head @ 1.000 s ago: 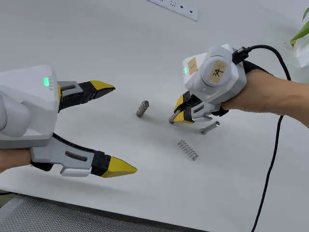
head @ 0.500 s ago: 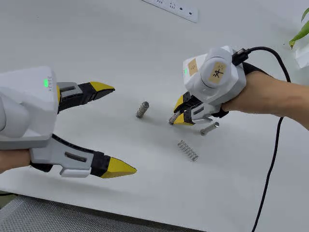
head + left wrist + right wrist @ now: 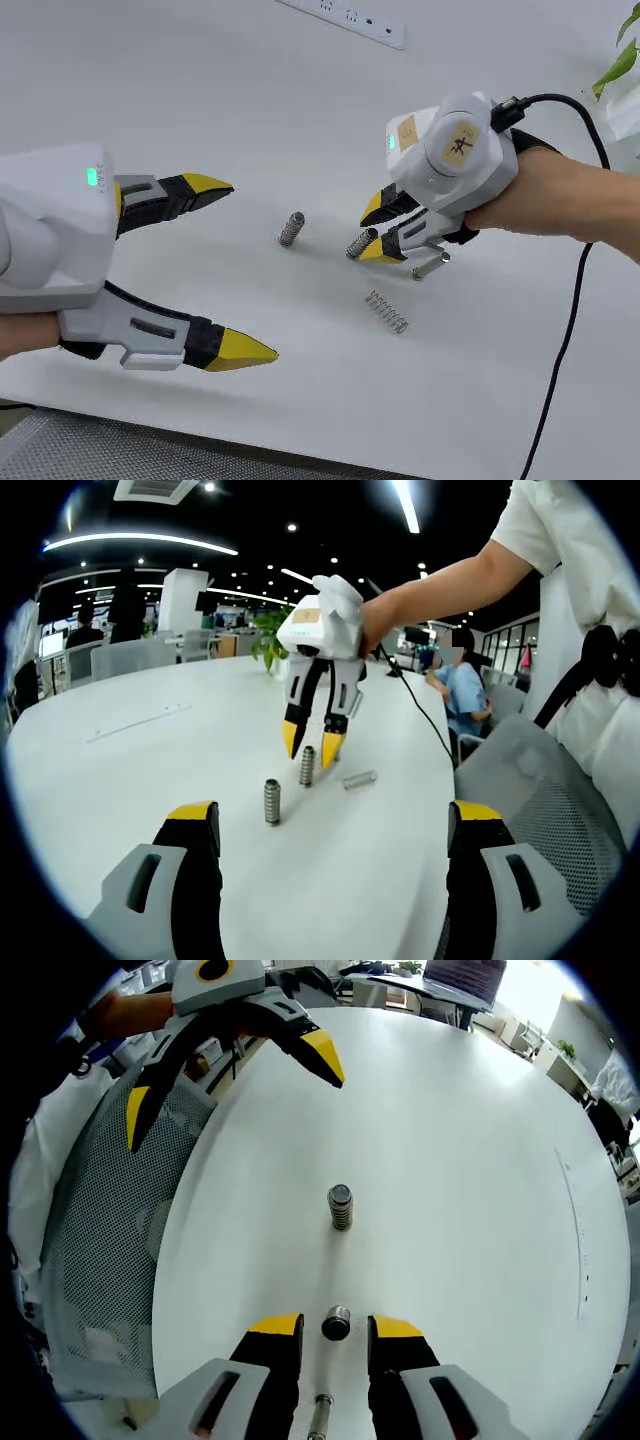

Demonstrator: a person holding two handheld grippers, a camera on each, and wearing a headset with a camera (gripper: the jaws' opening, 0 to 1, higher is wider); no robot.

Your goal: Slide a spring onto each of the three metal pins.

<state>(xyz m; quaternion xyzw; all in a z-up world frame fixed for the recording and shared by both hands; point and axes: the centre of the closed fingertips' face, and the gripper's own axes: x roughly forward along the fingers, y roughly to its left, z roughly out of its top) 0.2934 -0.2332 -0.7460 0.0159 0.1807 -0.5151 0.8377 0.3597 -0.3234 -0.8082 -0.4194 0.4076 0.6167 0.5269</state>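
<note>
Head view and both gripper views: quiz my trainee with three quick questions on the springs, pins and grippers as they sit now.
1. True or false: the loose coiled steel spring lies flat on the white tabletop.
2. What stands between the right gripper's jaws? A) a spring-sleeved upright metal pin B) the loose spring C) nothing
3. Fill in: the left gripper's jaws are spread wide ____.
Key: 1 true; 2 A; 3 open.

Open-plan office: ceiling strip lights (image 3: 405, 505), chairs (image 3: 125, 658).
</note>
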